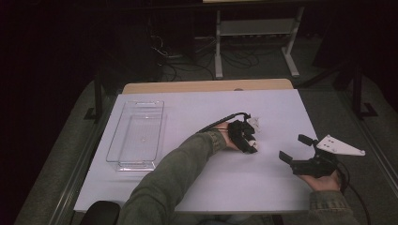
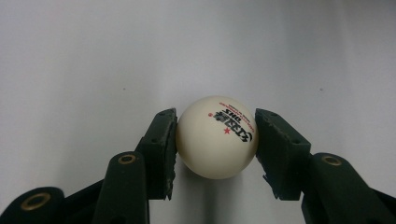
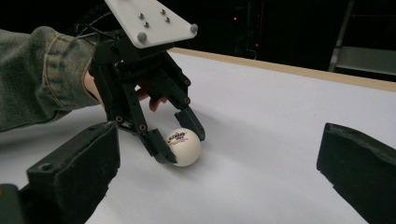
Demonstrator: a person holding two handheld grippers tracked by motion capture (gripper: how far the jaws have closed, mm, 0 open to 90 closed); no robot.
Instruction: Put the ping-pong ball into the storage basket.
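Note:
A white table tennis ball with red and black print rests on the white table top. My left gripper is shut on it, one pad against each side. The right gripper view looks at this from the side: the left gripper points down onto the ball, held by a hand in a green denim sleeve. In the high view the left gripper sits mid-table, with the ball hidden under it. My right gripper stands open to its right, and nothing lies between its jaws.
A clear plastic tray lies empty at the table's left side. A strip of wooden edge runs along the far side of the table. Beyond it are dark floor, cables and a metal frame.

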